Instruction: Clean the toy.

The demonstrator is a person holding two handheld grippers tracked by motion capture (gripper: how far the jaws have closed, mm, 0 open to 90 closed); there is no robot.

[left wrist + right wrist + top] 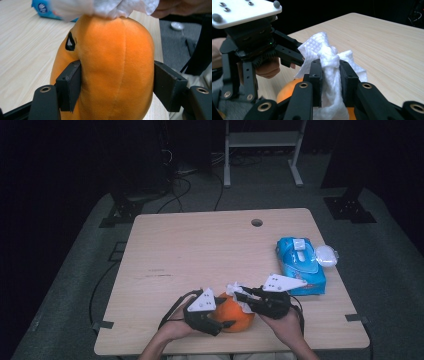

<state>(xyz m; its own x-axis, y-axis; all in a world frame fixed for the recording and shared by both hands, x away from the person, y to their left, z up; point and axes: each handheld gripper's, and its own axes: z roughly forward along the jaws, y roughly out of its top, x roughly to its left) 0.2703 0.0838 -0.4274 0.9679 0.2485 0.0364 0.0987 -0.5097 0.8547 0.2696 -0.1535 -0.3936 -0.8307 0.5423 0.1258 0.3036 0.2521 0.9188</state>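
Left tool (pixel 117 82) pinching orange plush toy (pixel 112 70) at bench (pixel 200 250) near edge; right tool (pixel 331 82) pinching white tissue (pixel 329 65) atop toy. High view adds blue wipes pack (pixel 300 265) by right edge.

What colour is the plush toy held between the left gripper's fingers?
Orange, with a small black mark; the toy shows best in the left gripper view.
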